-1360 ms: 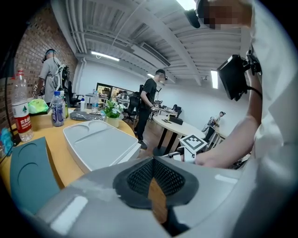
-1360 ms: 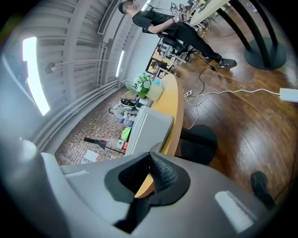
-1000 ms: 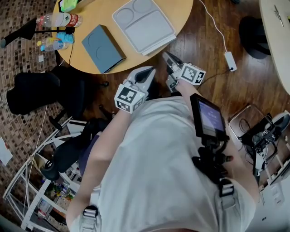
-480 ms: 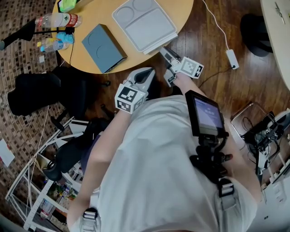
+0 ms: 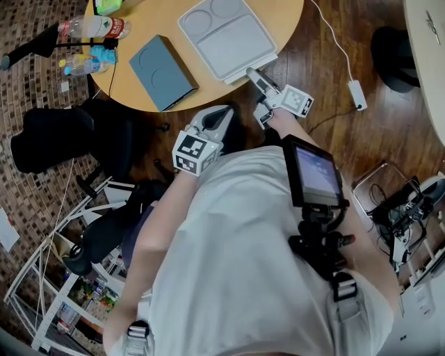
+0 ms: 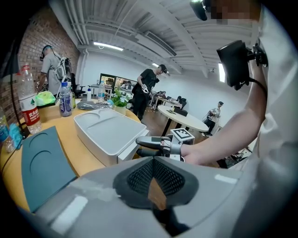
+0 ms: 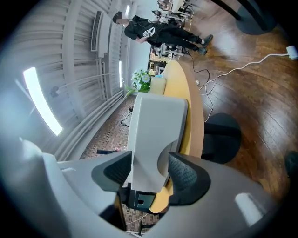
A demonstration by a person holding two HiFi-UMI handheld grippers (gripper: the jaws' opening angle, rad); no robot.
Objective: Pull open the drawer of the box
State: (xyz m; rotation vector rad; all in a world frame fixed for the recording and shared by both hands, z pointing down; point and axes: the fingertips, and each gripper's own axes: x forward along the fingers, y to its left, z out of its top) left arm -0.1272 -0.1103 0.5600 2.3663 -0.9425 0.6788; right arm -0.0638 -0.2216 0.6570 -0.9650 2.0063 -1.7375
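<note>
The right gripper (image 7: 148,169) stands wide apart, its jaws having just been opening. Between them sits the near end of the grey box (image 5: 226,38): the drawer front (image 7: 145,160) with its curved finger notch. One pad seems to lie against the box's side and the other is clear of it, so nothing looks clamped. The left gripper (image 6: 153,182) is held back from the box, nearer the person, with its jaws together on nothing.

The box lies flat on a round wooden table (image 5: 149,21), its drawer end at the table's edge. Left of the box lies a blue-grey flat case (image 5: 163,73), and farther left stand water bottles (image 5: 90,29). Right of the box, off the table, a white cable with its adapter (image 5: 354,94) crosses the dark wooden floor (image 5: 389,118). Beyond the box, people (image 6: 149,90) stand in an open office.
</note>
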